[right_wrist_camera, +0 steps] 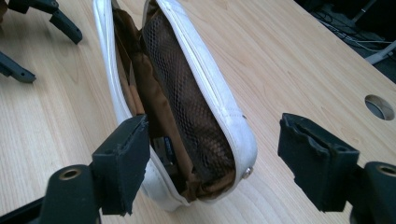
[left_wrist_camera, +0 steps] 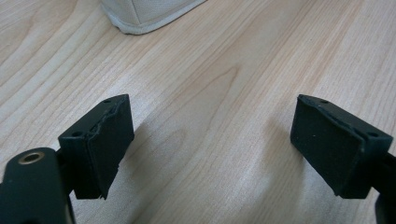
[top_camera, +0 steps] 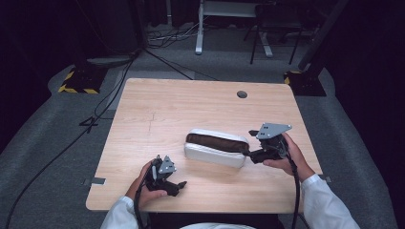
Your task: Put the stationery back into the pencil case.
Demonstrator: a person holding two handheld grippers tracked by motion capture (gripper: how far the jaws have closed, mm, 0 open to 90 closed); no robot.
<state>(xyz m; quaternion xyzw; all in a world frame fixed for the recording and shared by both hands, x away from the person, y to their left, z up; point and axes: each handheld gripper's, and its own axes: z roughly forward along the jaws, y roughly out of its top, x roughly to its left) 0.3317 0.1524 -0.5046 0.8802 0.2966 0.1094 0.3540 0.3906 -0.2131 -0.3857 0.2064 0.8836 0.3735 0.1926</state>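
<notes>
A white pencil case (top_camera: 216,148) lies unzipped in the middle of the wooden table (top_camera: 157,109), its brown lining and mesh pocket showing (right_wrist_camera: 187,98). My right gripper (top_camera: 249,153) is open at the case's right end; in the right gripper view its jaws straddle that end (right_wrist_camera: 212,154), one jaw against the near rim. My left gripper (top_camera: 177,186) is open near the table's front edge, left of and nearer than the case. In the left gripper view its jaws (left_wrist_camera: 210,149) frame bare wood, with a corner of the case (left_wrist_camera: 144,16) beyond.
A round cable hole (top_camera: 242,94) sits near the table's far edge. Beyond the table are cables on the grey floor, a yellow-black striped stand base (top_camera: 79,81) at left and a white frame leg (top_camera: 199,28).
</notes>
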